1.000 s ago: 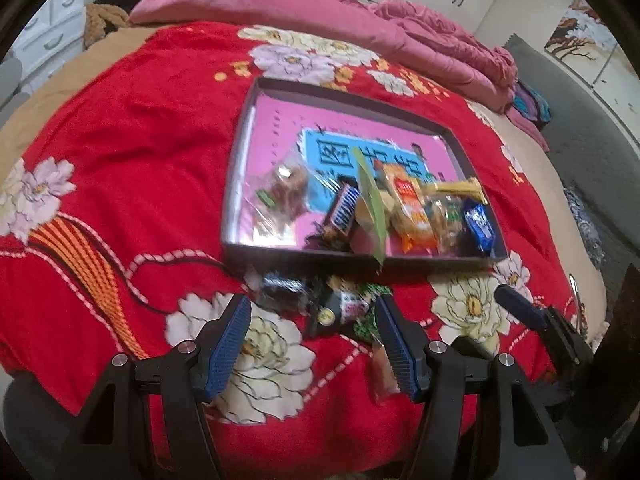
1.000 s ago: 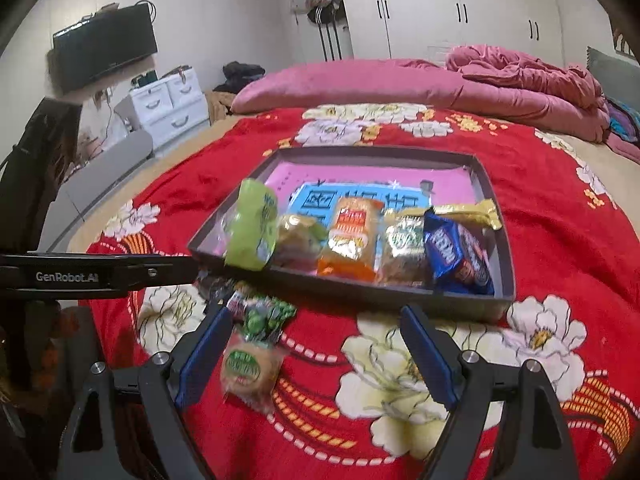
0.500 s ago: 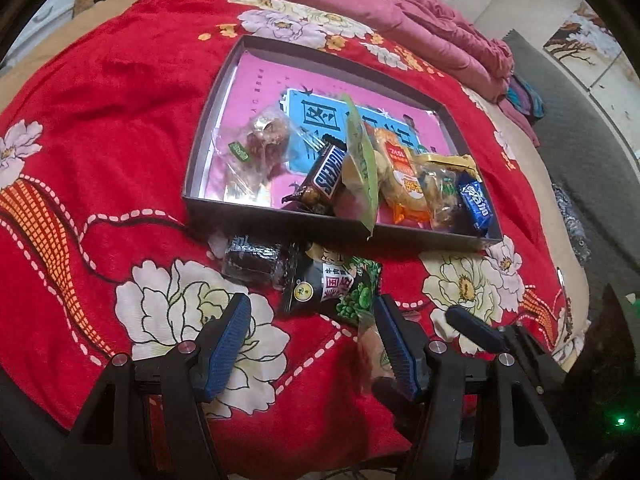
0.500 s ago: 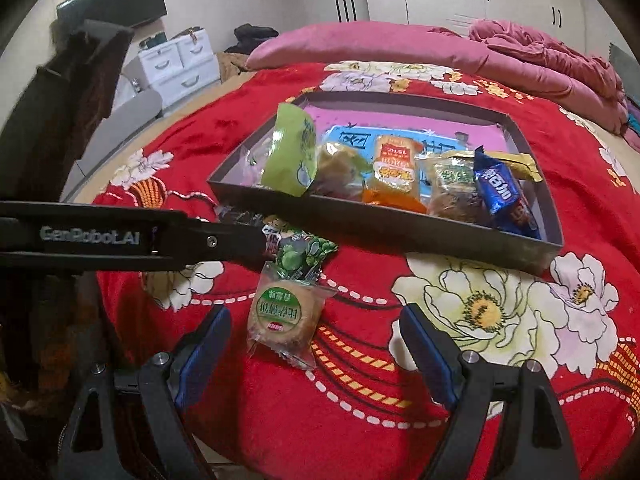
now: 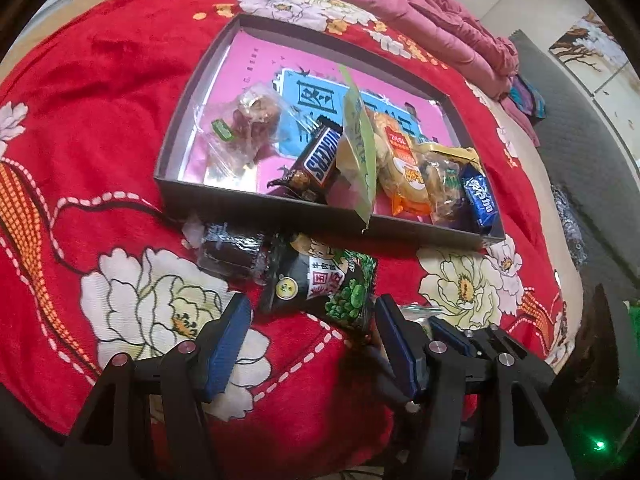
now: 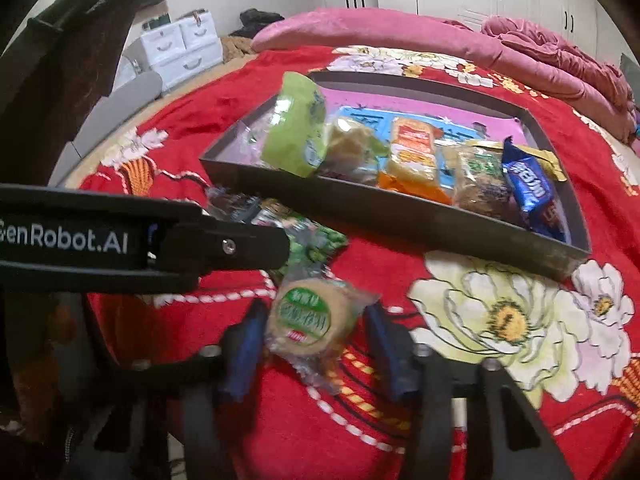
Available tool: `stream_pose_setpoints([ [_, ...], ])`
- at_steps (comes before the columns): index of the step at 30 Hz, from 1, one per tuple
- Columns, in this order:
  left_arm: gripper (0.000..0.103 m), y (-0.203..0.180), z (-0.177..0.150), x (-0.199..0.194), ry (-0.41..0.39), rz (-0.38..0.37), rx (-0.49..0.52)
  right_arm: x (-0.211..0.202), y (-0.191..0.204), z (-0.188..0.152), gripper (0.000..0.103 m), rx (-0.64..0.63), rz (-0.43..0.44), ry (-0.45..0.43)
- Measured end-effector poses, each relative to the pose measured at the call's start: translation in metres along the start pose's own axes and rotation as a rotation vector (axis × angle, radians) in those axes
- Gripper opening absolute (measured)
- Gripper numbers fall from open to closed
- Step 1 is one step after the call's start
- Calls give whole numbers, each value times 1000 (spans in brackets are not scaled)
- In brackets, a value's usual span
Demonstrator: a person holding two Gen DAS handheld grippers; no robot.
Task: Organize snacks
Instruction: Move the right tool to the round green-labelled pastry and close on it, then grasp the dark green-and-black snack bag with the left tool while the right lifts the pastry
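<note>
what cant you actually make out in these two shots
- Right wrist view: whether the right gripper already pinches the round green-label cake; motion blur smears the pads.
- Right wrist view: the dark wrapped snack and much of the green pea packet, covered by the left gripper's arm.
- Left wrist view: that cake, almost wholly hidden behind the left gripper's own finger.
- Both views: small print on wrappers in the tray, too small.

tray (image 5: 256,204) – 1 | snacks inside – 7 | snacks on blanket (image 5: 100,128) – 3
</note>
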State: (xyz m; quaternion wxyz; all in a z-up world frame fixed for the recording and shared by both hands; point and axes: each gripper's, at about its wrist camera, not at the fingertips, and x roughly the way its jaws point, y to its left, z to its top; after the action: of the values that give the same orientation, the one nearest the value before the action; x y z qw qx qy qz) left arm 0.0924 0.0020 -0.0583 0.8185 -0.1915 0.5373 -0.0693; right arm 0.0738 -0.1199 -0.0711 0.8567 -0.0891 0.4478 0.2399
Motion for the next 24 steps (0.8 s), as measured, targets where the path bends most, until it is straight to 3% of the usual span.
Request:
stream_pose_setpoints([
  [6,66,-8,5,9,0,10,-8,-9,-19,0,46,19,-80,-1],
  [20,65,-23,18,26,-12,78,14,-17,-51,3,46,118,-75,-14],
  [24,50,-31,18,31,-15,116,54,-16,-55,4,45,133,-68,-14],
])
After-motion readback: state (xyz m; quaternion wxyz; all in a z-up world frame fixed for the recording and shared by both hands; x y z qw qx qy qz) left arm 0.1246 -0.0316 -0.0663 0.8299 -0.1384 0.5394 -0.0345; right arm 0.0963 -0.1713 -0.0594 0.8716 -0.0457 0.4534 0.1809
